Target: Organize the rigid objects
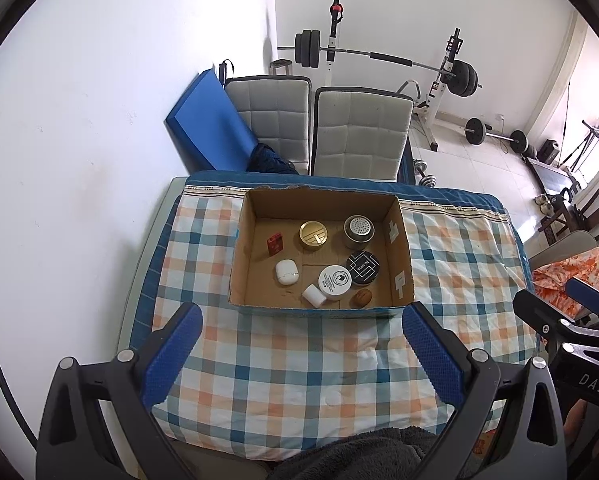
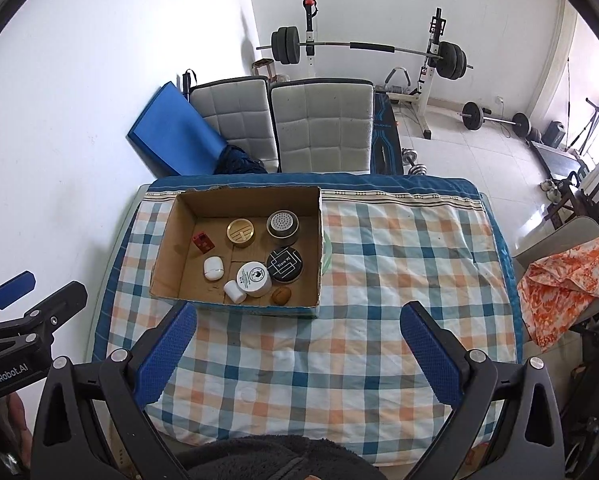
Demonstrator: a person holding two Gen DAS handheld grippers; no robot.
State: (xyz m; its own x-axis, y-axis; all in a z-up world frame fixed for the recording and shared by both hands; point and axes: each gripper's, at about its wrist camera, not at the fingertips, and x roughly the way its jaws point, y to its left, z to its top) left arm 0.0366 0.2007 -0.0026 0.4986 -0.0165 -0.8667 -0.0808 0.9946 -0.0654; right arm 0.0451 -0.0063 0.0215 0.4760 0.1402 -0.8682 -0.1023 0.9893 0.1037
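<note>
A cardboard box (image 1: 402,256) (image 2: 167,256) sits on the checked tablecloth (image 1: 299,372) (image 2: 379,280). Inside lie a gold tin (image 1: 313,235) (image 2: 240,232), a perforated metal tin (image 1: 359,231) (image 2: 282,224), a black tin (image 1: 362,267) (image 2: 284,265), a white jar (image 1: 335,282) (image 2: 253,278), a small white cap (image 1: 314,295) (image 2: 235,291), a white case (image 1: 286,272) (image 2: 213,268), a red block (image 1: 275,244) (image 2: 203,242) and a brown nut (image 1: 361,298) (image 2: 281,295). My left gripper (image 1: 302,324) and right gripper (image 2: 299,320) are open and empty, held above the cloth short of the box.
Two grey padded chairs (image 1: 359,136) (image 2: 319,128) and a blue mat (image 1: 211,128) stand behind the table. A barbell rack (image 1: 379,60) is farther back. An orange cloth (image 2: 567,280) lies on a chair at the right. A wall runs along the left.
</note>
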